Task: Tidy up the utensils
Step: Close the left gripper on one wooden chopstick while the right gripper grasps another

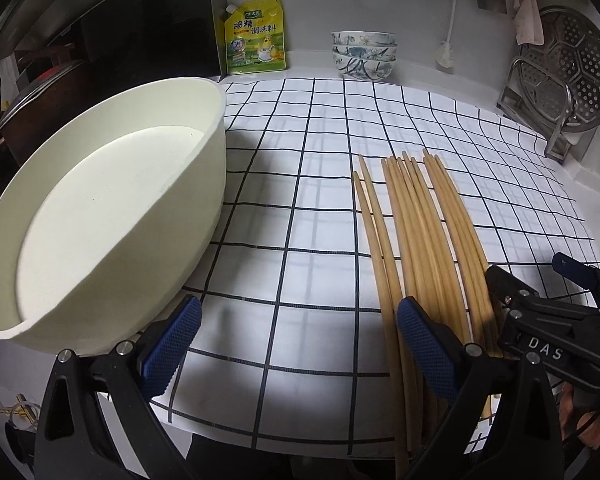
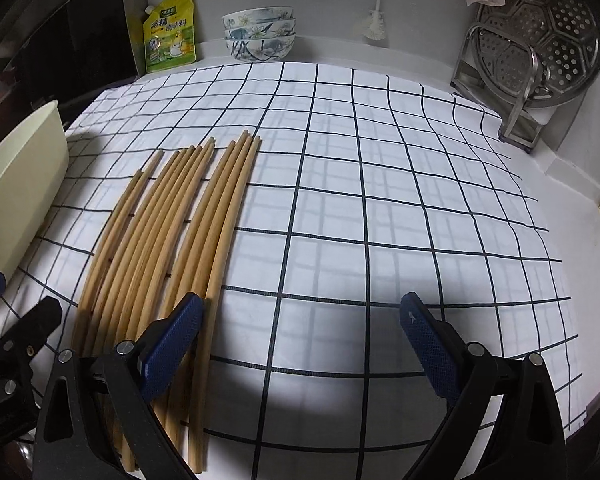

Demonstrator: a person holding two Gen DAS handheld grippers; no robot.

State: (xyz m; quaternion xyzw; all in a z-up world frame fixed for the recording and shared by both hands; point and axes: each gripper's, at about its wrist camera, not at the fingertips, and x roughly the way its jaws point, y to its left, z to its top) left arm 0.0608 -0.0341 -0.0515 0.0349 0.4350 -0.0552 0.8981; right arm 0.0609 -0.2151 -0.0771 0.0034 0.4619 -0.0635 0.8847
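Several wooden chopsticks (image 1: pixel 428 236) lie side by side on a white checked cloth (image 1: pixel 308 184); in the right wrist view the chopsticks (image 2: pixel 172 236) run from centre left to the bottom. A large cream tub (image 1: pixel 100 216) stands on the left. My left gripper (image 1: pixel 298 344) is open above the cloth, its right finger over the leftmost chopsticks' near ends. My right gripper (image 2: pixel 300 344) is open too, its left finger over the rightmost chopsticks. Nothing is held by either one. The right gripper (image 1: pixel 540 300) shows at the left view's right edge.
At the back wall stand a yellow seasoning pouch (image 1: pixel 256 36) and three stacked patterned bowls (image 1: pixel 364 54). A metal rack with a perforated steamer plate (image 1: pixel 568 72) stands at the back right. A bare stretch of cloth (image 2: pixel 420 208) lies to the right of the chopsticks.
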